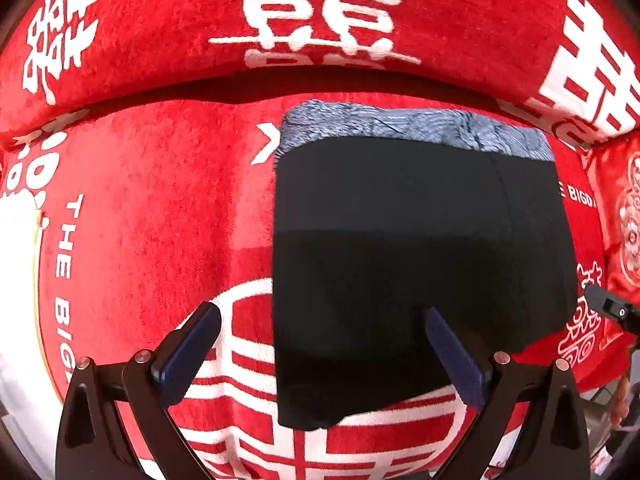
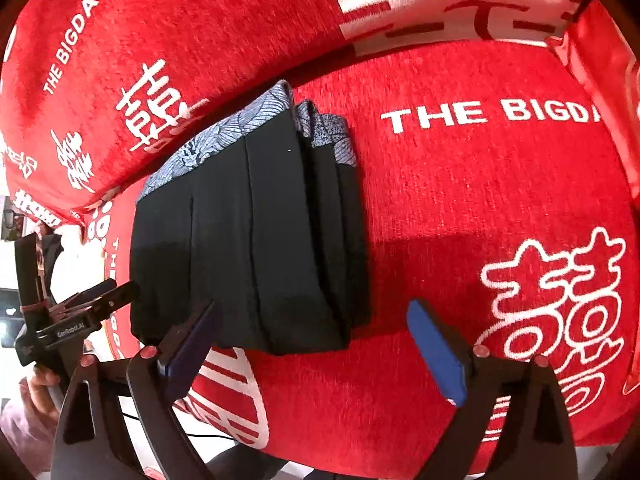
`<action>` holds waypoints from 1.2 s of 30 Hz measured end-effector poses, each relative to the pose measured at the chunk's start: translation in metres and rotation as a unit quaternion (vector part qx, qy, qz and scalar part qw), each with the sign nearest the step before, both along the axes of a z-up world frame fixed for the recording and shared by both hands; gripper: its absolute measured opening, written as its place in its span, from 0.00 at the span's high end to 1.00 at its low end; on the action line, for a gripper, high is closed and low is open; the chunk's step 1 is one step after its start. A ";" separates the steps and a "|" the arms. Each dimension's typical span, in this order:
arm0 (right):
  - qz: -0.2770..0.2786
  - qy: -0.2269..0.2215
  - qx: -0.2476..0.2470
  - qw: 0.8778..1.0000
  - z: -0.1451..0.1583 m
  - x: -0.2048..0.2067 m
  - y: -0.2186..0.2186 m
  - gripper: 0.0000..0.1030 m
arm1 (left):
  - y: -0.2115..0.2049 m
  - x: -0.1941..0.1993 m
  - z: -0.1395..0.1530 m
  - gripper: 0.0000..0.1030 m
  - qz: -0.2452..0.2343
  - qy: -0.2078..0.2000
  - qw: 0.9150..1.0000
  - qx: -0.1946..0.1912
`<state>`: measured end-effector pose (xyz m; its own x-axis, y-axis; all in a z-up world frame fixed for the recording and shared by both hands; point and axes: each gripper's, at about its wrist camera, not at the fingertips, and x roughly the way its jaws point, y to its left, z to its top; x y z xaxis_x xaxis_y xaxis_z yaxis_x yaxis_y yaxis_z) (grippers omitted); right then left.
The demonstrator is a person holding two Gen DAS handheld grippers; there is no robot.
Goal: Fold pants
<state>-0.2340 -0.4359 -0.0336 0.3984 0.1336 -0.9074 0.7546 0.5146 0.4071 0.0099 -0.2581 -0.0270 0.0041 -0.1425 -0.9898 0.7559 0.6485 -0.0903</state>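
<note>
The black pants point(image 1: 416, 256) lie folded into a compact rectangle on the red sofa seat, with a blue-grey patterned waistband point(image 1: 400, 124) at the far end. In the right wrist view the pants point(image 2: 256, 240) show stacked folded layers along their right edge. My left gripper point(image 1: 324, 322) is open and empty, hovering over the near left part of the pants. My right gripper point(image 2: 314, 318) is open and empty, near the front right corner of the pants. The left gripper also shows in the right wrist view point(image 2: 96, 300), at the pants' left side.
The seat is covered by a red throw point(image 1: 160, 208) with white characters and "THE BIGDAY" lettering. A red backrest cushion point(image 1: 200, 20) runs behind the pants. A red embroidered pillow point(image 1: 624, 216) lies at the right. The seat's front edge is close below point(image 2: 280, 452).
</note>
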 end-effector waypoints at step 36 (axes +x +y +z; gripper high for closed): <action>0.030 -0.146 0.203 0.968 -0.079 0.041 -0.070 0.06 | -0.039 0.057 -0.077 0.00 -0.032 0.221 0.971 -0.089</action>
<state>-0.1935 -0.5060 -0.1124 0.6108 0.4858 -0.6252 0.5509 0.3064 0.7763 0.0672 -0.2973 -0.1041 -0.4303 -0.2973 -0.8523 0.6559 0.5458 -0.5215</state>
